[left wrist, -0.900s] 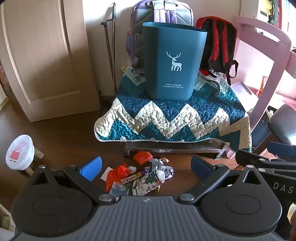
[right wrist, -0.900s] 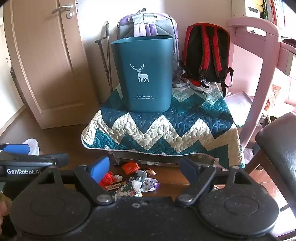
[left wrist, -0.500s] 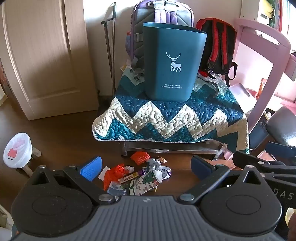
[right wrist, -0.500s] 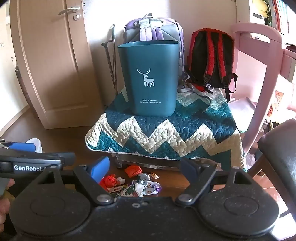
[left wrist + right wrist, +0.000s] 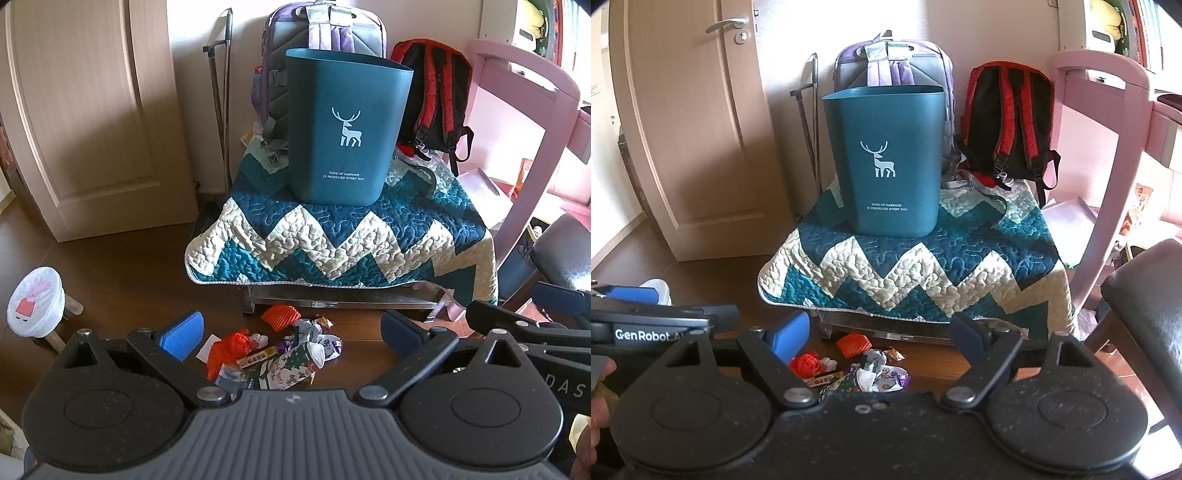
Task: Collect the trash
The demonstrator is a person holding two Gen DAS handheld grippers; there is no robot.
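Nearest the cameras, the left tongs (image 5: 291, 332) are hanging spread to their widest over the dark wooden floor (image 5: 122, 269), with nothing between the blue pads. The right tongs (image 5: 877, 332) are hanging beside them, just as wide apart and equally empty; the edge of a hand (image 5: 600, 402) is showing at the left border of the right wrist view.

Just beyond the fingertips, a small pile of trash (image 5: 273, 350) is lying on the floor: a crumpled orange-red wrapper (image 5: 231, 345), a ribbed orange piece (image 5: 280, 315), a printed green-and-white packet (image 5: 288, 371), a white-and-purple wrapper (image 5: 330, 345) and a small paper scrap (image 5: 207, 347), all touching or close together. To the left, a white stool with a pink pig cartoon (image 5: 35, 301) is standing well apart from the pile.

Behind the trash, a low table (image 5: 332, 299) is sitting draped in a teal-and-cream zigzag quilt (image 5: 332, 240). A teal trash bin with a white deer print (image 5: 345, 125) is standing upright on the quilt. Behind it, a grey-and-purple backpack (image 5: 325, 29) and a black-and-red backpack (image 5: 439, 96) are leaning at the wall, next to a beige door (image 5: 85, 110). A pink desk frame (image 5: 528, 110) is rising on the right.
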